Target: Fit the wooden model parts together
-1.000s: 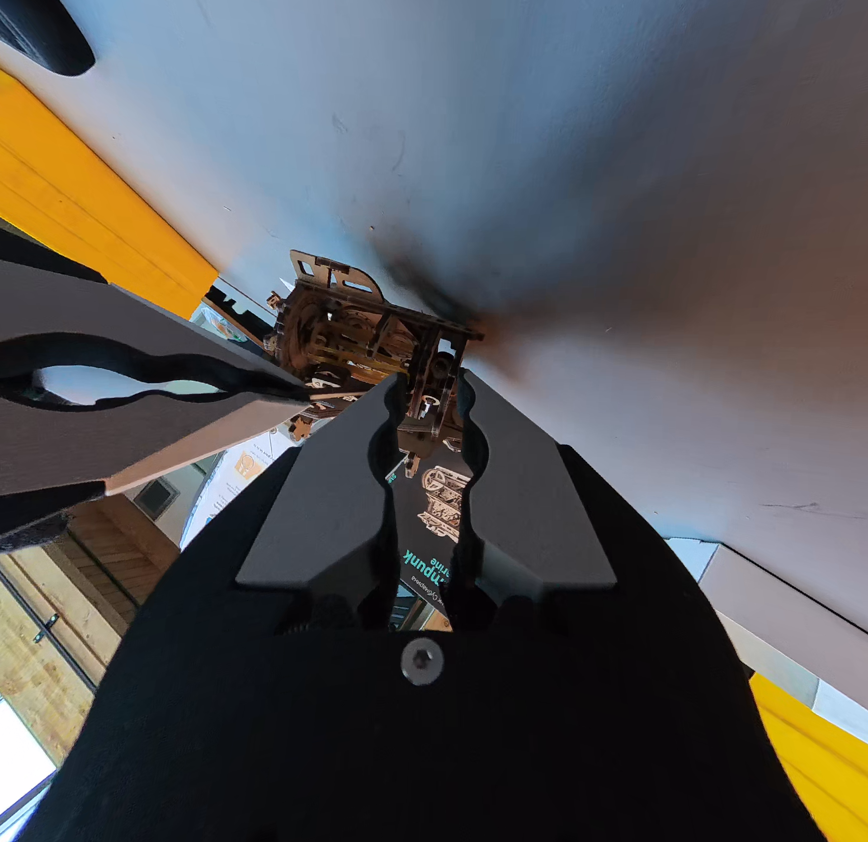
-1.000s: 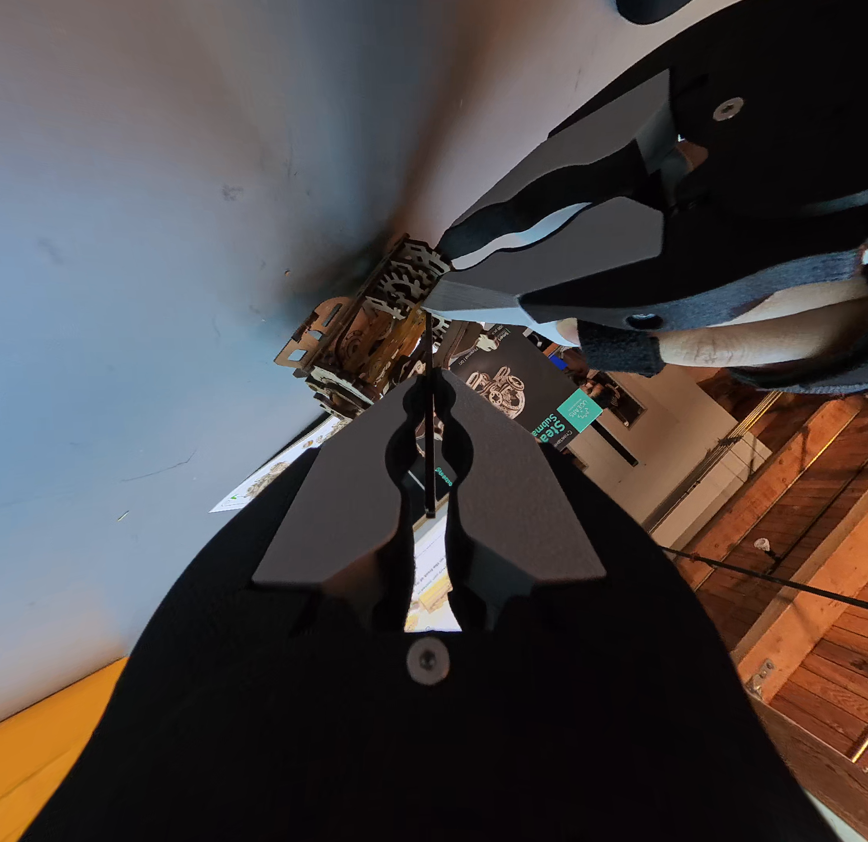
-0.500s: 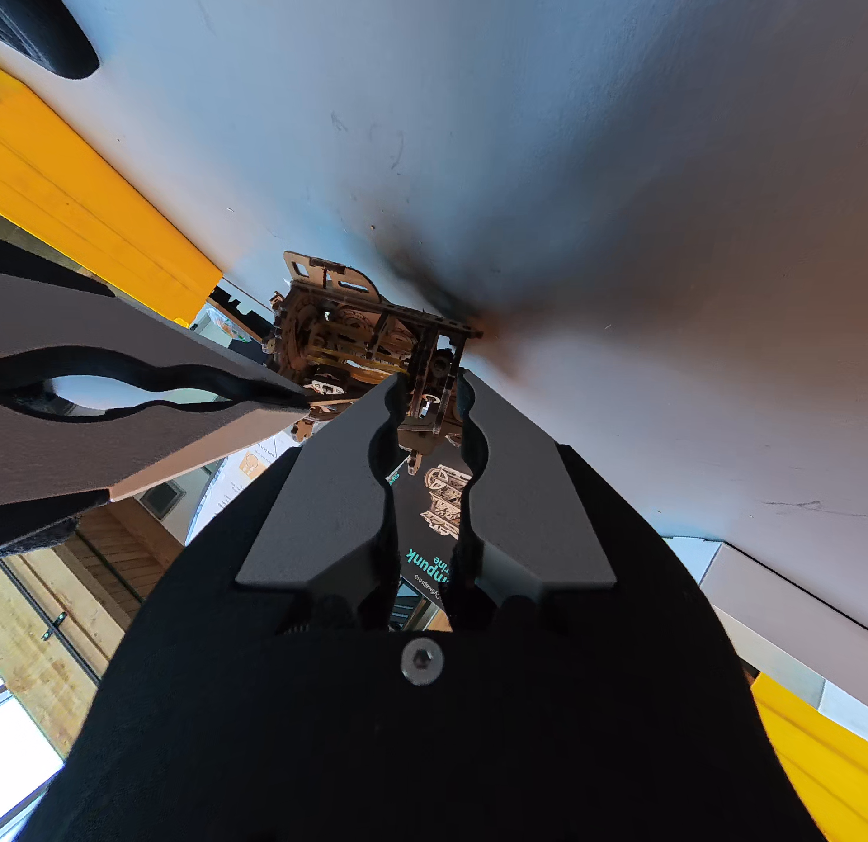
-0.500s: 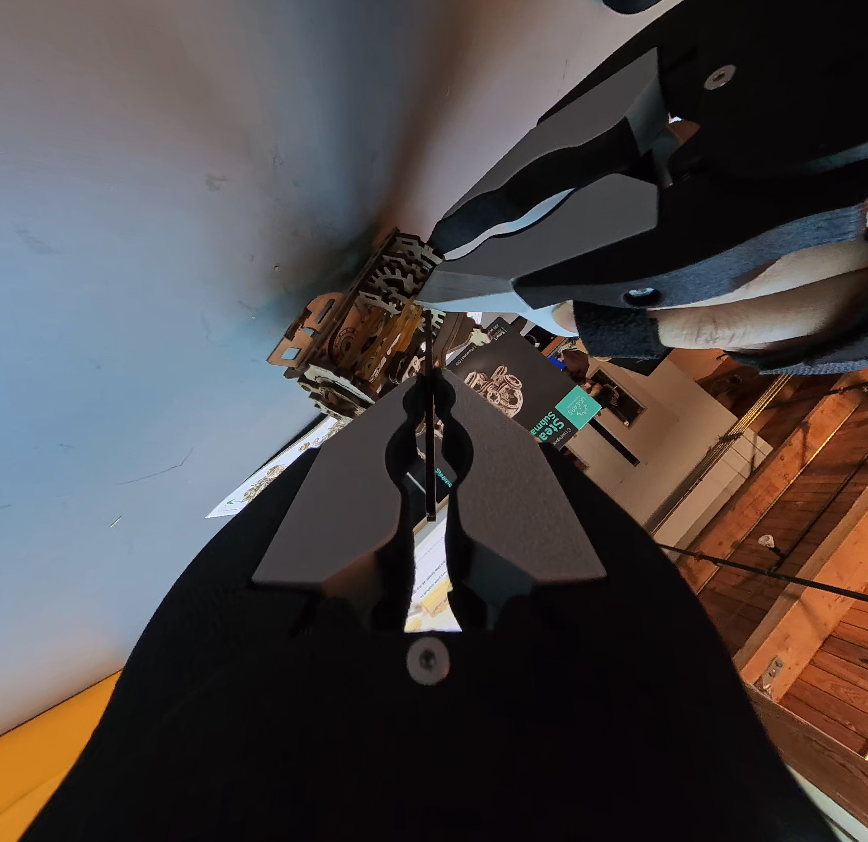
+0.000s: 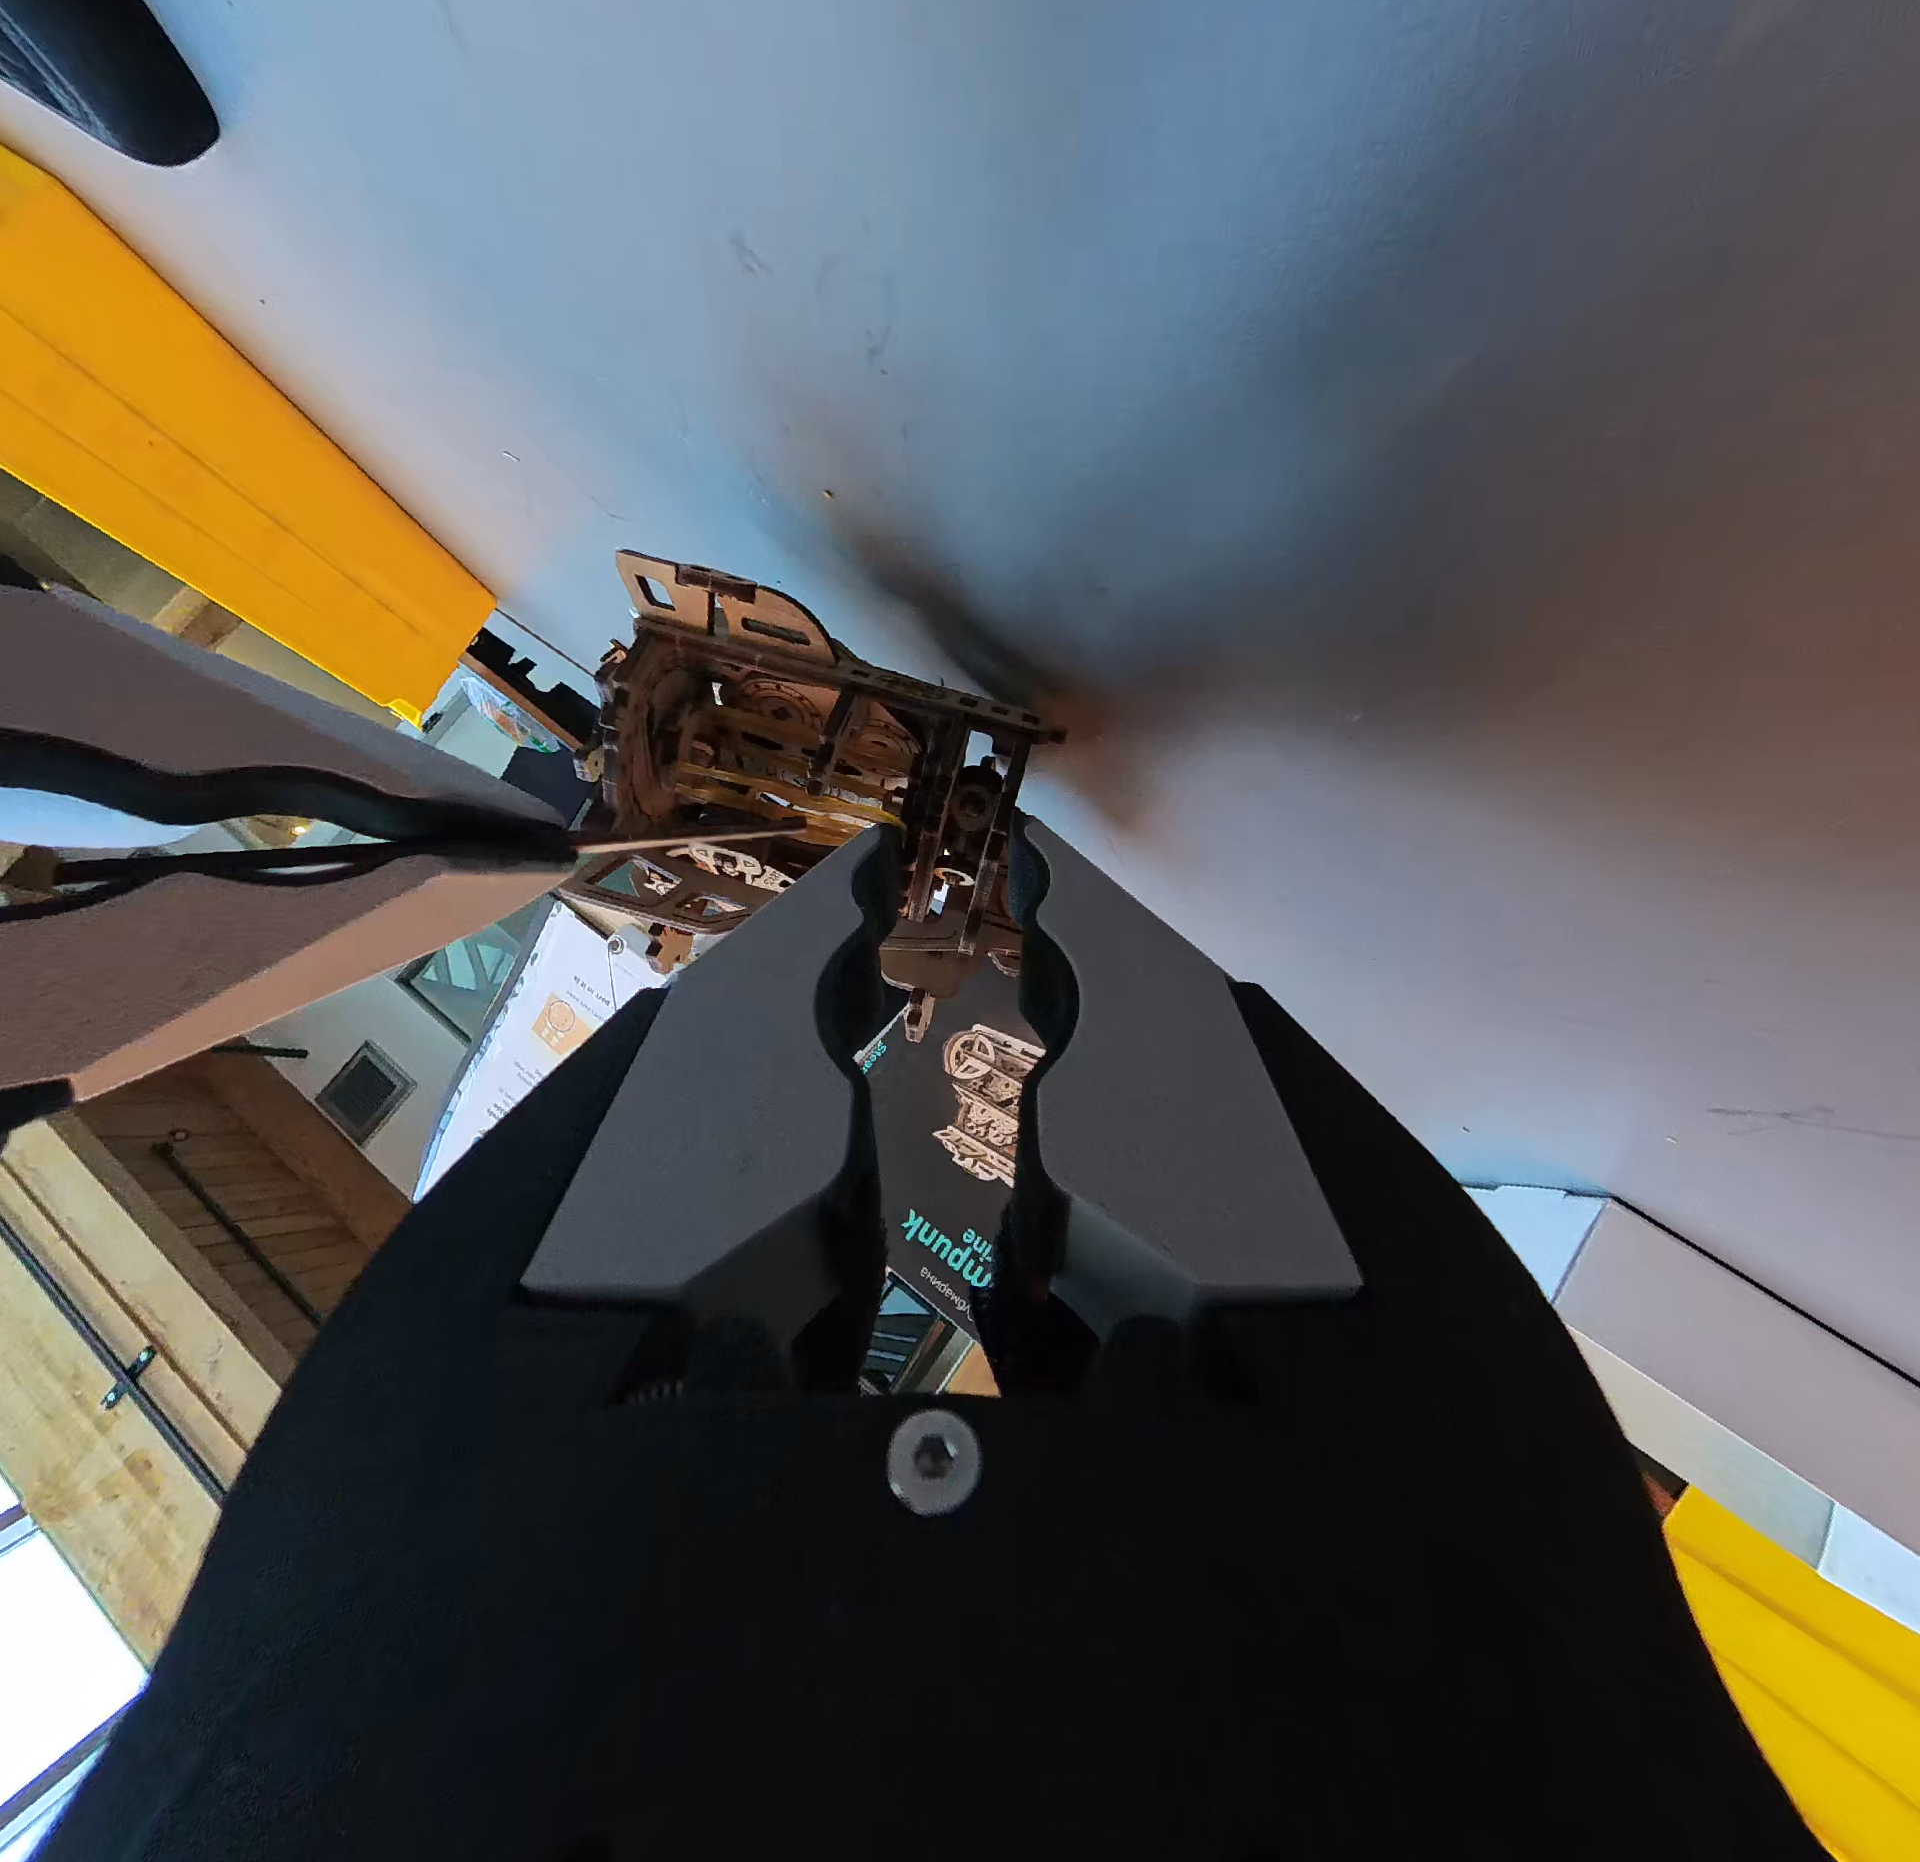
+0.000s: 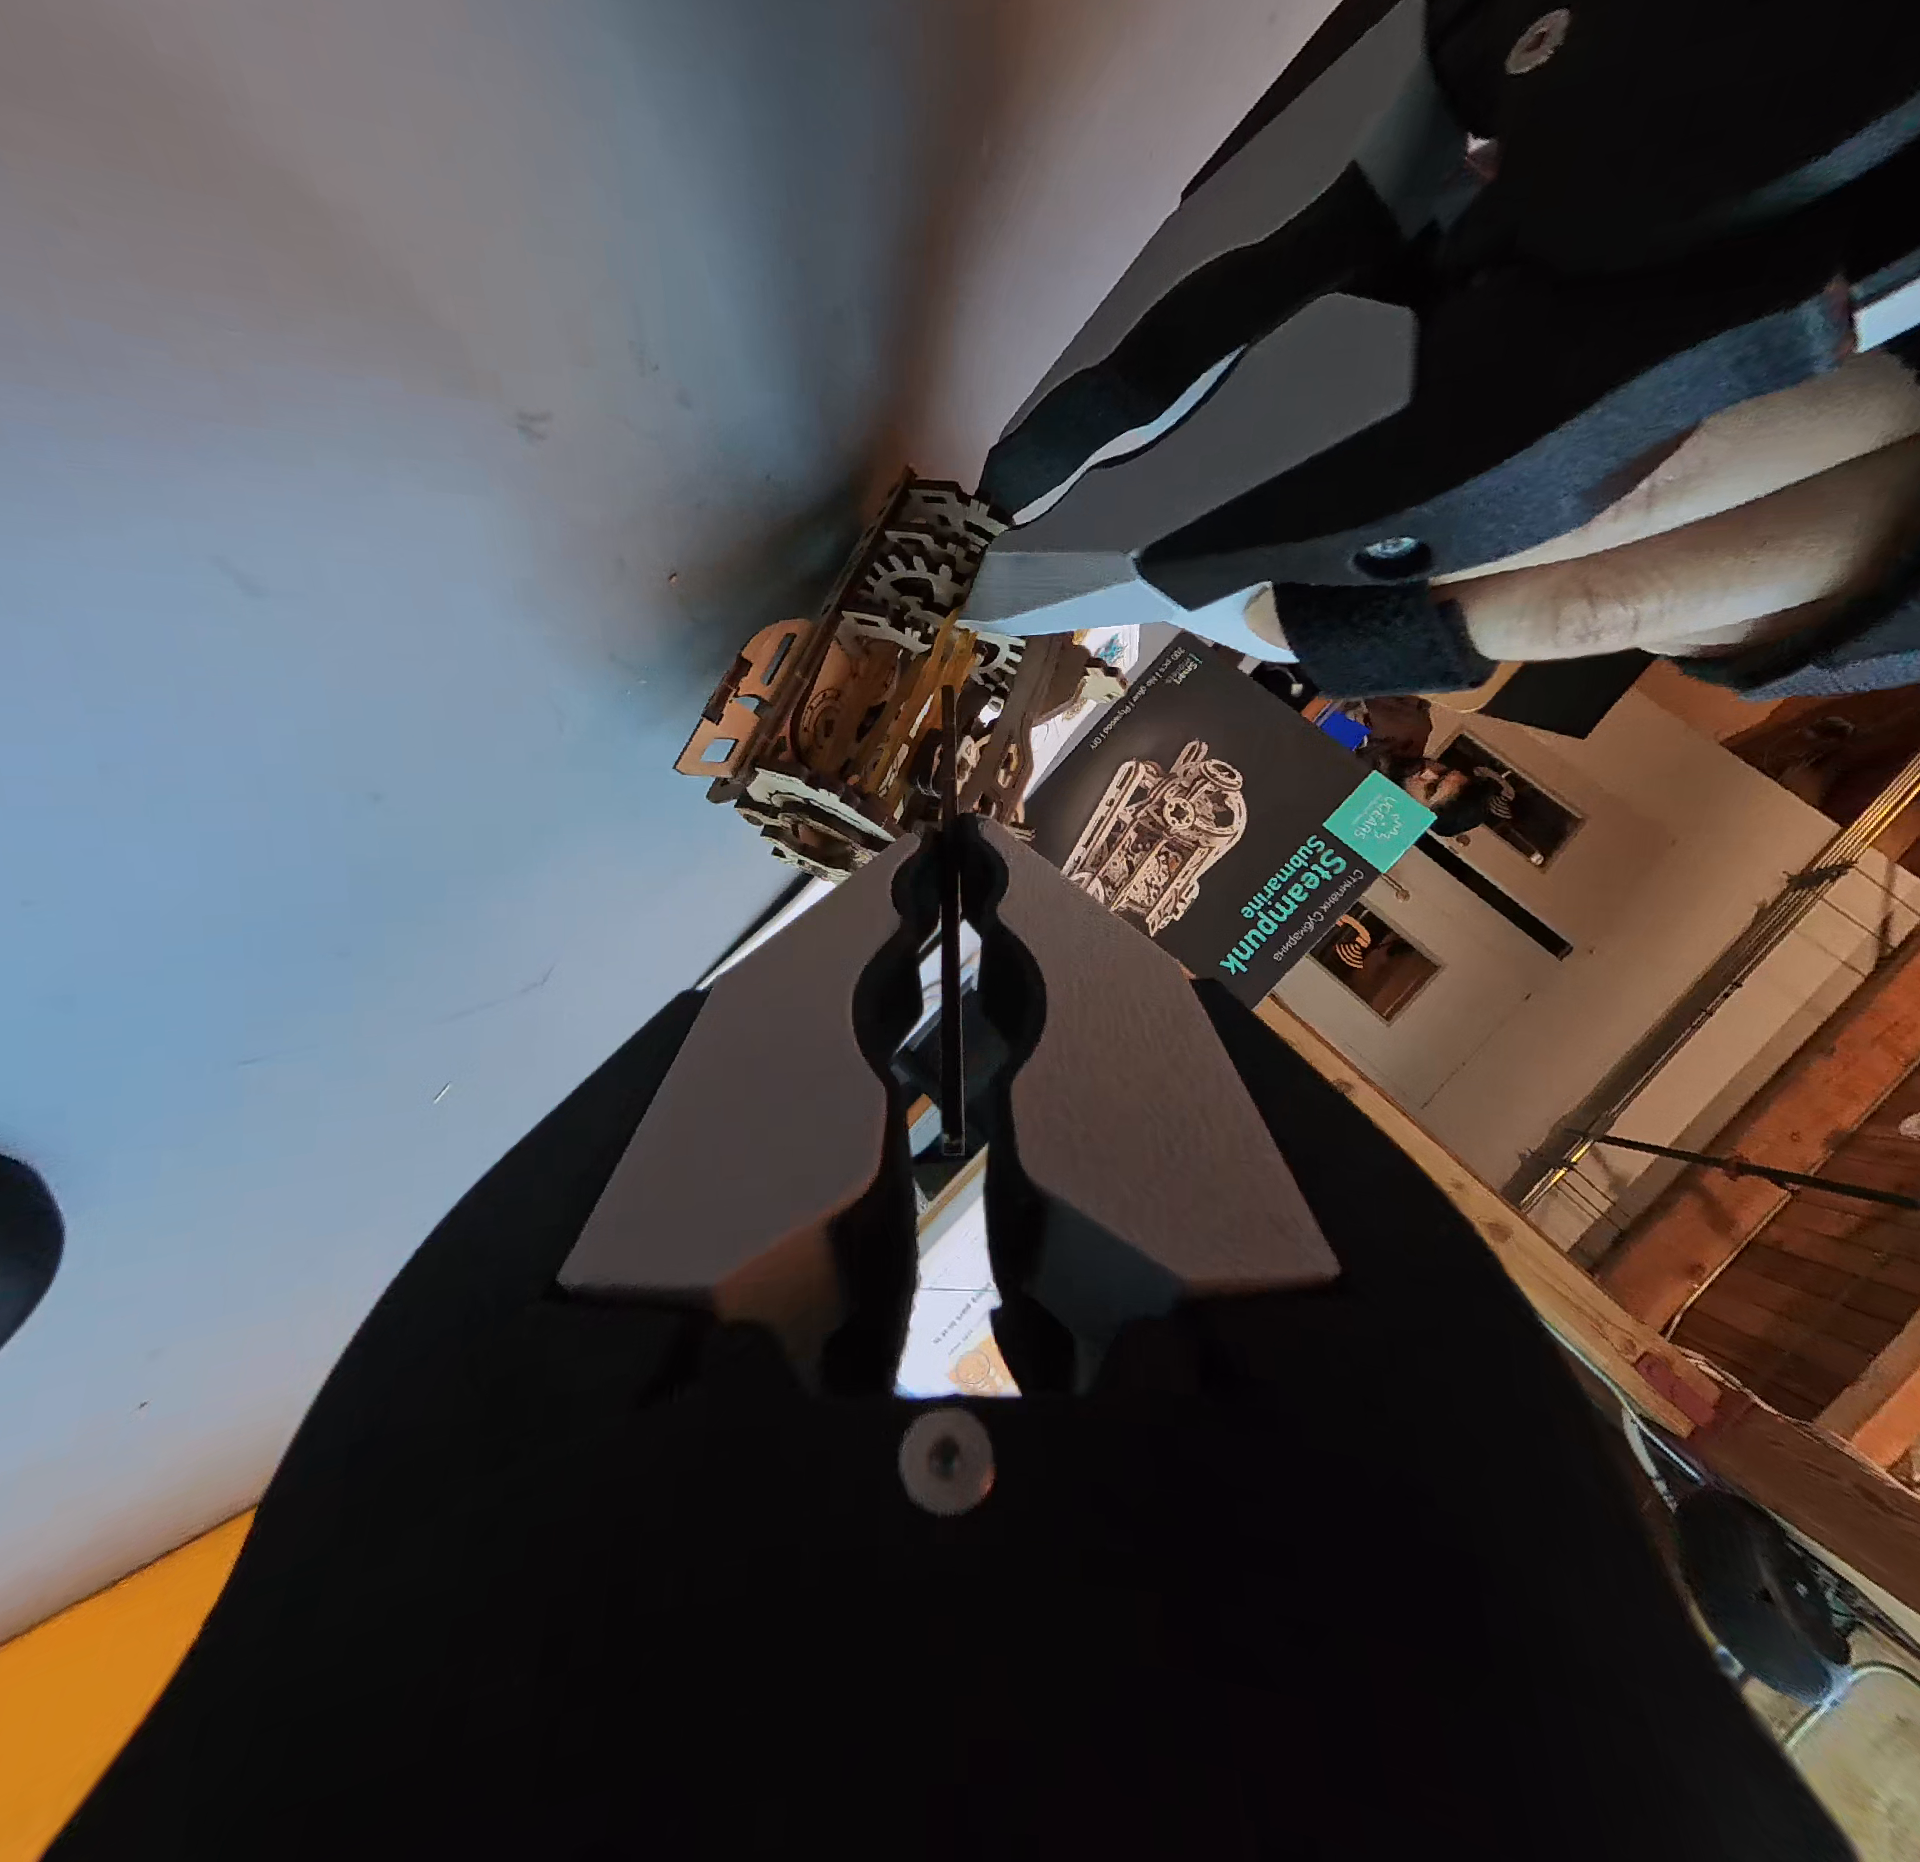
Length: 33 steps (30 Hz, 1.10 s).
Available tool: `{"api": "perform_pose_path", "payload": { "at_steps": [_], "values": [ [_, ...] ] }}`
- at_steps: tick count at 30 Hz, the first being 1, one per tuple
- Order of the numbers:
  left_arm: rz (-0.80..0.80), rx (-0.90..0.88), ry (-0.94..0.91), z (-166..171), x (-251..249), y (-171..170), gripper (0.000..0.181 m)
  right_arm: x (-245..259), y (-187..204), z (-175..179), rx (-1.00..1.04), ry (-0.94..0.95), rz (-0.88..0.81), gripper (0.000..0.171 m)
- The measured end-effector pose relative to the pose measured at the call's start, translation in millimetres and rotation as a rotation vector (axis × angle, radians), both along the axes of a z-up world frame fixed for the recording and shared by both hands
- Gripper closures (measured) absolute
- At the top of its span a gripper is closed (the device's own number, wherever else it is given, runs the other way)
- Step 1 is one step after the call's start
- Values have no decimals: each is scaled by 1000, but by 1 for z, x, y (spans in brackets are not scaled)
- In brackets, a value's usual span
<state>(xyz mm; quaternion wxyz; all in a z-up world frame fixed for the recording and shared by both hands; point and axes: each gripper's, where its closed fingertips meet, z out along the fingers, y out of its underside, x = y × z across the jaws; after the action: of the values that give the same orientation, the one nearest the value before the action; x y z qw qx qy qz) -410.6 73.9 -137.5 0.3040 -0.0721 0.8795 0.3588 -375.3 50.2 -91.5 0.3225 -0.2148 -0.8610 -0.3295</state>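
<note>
Right wrist view: the right tongs [image 6: 951, 836] pinch a thin flat wooden piece [image 6: 951, 939] edge-on, its long axis pointing to 12 o'clock at the wooden model [image 6: 842, 711] just ahead. Left tongs [image 5: 951, 846] clamp the model's end above the tabletop [image 5: 1143, 306].

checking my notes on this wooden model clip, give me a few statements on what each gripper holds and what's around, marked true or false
1. The left gripper is clamped on one end of the brown laser-cut wooden gear model. True.
2. The right gripper is open and holds nothing. False: it is shut on a thin flat dark strip, seen edge-on.
3. The strip's tip is at the model's side. True.
4. A dark printed box with a teal tag stands behind the model. True.
5. The model lies on a red cloth. False: it is against a pale grey-white surface.
</note>
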Motion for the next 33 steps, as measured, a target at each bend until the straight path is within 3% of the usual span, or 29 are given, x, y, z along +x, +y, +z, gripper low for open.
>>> {"api": "perform_pose_path", "payload": {
  "at_steps": [8,33],
  "values": [
    [1,0,3,0,0,0,163,9,4,-3,32,-90,-36,169],
    [-4,5,0,-1,3,0,163,-10,3,-10,-24,-43,-3,169]
  ]
}}
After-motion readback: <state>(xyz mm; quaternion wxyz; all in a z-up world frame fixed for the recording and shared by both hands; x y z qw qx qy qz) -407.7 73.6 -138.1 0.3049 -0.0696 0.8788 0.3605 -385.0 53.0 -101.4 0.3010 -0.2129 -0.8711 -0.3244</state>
